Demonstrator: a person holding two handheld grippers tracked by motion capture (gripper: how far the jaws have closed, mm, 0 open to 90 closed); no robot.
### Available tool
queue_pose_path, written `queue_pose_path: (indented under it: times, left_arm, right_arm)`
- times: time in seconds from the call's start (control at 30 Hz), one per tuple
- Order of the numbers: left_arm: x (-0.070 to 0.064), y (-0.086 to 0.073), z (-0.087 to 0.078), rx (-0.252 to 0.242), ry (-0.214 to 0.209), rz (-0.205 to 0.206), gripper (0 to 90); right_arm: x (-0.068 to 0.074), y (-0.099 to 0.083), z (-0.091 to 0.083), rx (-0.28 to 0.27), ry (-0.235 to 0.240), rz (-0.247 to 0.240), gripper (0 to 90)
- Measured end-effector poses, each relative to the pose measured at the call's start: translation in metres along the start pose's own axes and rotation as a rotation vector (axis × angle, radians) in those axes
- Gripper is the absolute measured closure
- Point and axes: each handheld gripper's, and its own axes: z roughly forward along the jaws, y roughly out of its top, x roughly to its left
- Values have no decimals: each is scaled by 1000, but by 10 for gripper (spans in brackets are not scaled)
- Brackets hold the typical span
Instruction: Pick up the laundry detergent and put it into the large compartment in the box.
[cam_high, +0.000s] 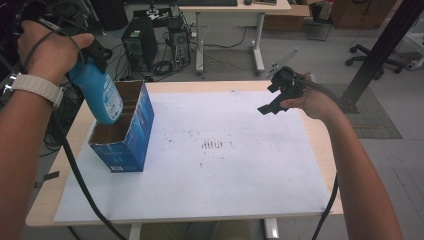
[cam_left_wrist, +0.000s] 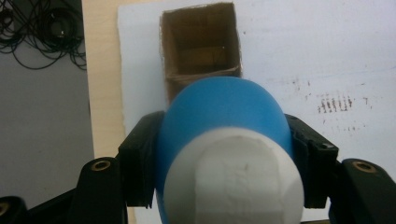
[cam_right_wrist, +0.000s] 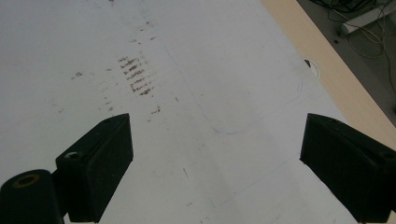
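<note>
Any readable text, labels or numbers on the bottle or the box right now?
Bottle, held by the left tool: a label with print, too blurred to read.
Box: small print near the bottom of its front, too small to read.
Paper sheet: smudges, no text.

No legible text on the blue bottle's (cam_high: 102, 95) label or the blue box (cam_high: 131, 137).
</note>
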Motion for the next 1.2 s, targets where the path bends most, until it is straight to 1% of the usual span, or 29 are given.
queue_pose_path:
  times: [0.2,0.23,0.63,0.77,0.87,0.97,1.17,1.2]
  left_arm:
    - [2,-1,8,4,-2,-10,373]
    - [3,-2,12,5,-3,-14,373]
    - [5,-5,28,11,-7,-18,373]
    - [7,-7,38,17,-18,-24,373]
    - [6,-8,42,16,-17,-28,373]
    - [7,-8,48,23,-14,-22,373]
    - [9,-10,59,21,-27,-26,373]
    - [8,-11,63,28,-26,-20,373]
  right_arm:
    - [-1,0,1,0,1,0,95]
    - [-1,0,1,1,1,2,95]
    - [-1,-1,1,2,1,4,95]
    - [-1,-1,1,3,0,5,95]
    - [-1,-1,1,3,-1,5,95]
    - [-1,-1,0,2,-1,7,95]
    - [-2,-2,-1,4,-3,11,95]
    - [-2,-2,-1,2,-3,12,95]
